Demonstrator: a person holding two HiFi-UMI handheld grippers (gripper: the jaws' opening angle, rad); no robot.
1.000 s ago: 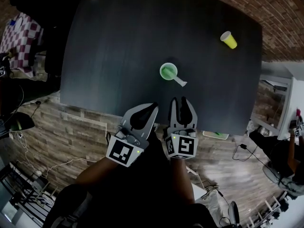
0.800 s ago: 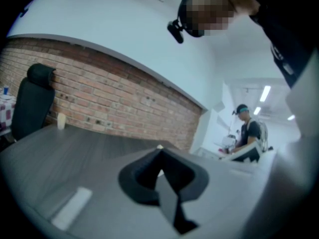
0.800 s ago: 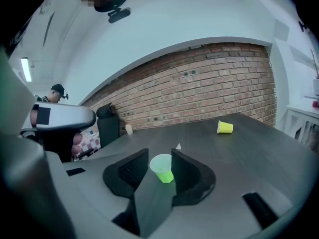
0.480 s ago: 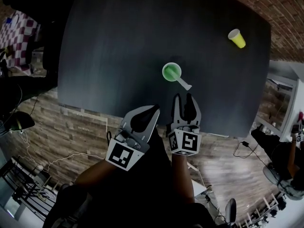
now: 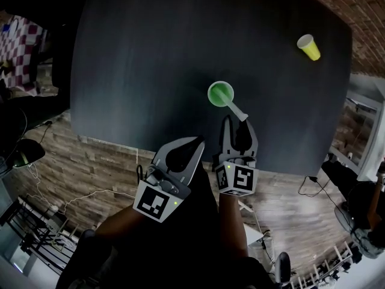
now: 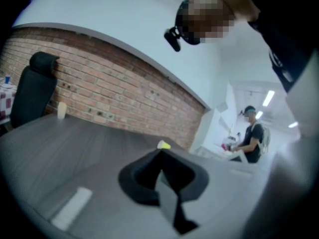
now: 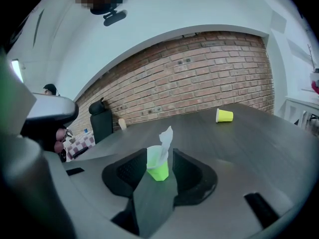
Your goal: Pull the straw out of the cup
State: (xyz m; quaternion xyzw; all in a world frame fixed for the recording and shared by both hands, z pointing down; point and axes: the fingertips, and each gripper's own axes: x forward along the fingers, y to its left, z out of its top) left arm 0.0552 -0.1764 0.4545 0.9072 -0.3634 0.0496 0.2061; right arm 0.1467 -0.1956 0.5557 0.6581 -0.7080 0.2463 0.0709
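Note:
A green cup (image 5: 220, 93) stands upright on the dark table (image 5: 150, 59), with a white paper-wrapped straw (image 5: 234, 107) leaning out toward me. My right gripper (image 5: 236, 123) is open just short of the straw's tip, with nothing pressed between its fingers. In the right gripper view the cup (image 7: 158, 166) and the straw (image 7: 165, 139) show centred between the spread jaws of that gripper (image 7: 157, 156), a little ahead of them. My left gripper (image 5: 197, 141) hangs shut and empty over the table's near edge, left of the right one; in its own view the left gripper (image 6: 160, 152) has its tips together.
A yellow cup (image 5: 308, 47) lies on its side at the table's far right, and the yellow cup (image 7: 224, 115) also appears in the right gripper view. A pale cup (image 7: 122, 124) stands at the far edge by a black chair (image 7: 102, 121). A brick wall is behind; a person (image 6: 254, 138) stands far off.
The right gripper's jaws have spread wider. Both grippers have sunk lower, and the right one now sits closer to the straw's tip. The cup and straw have not moved.

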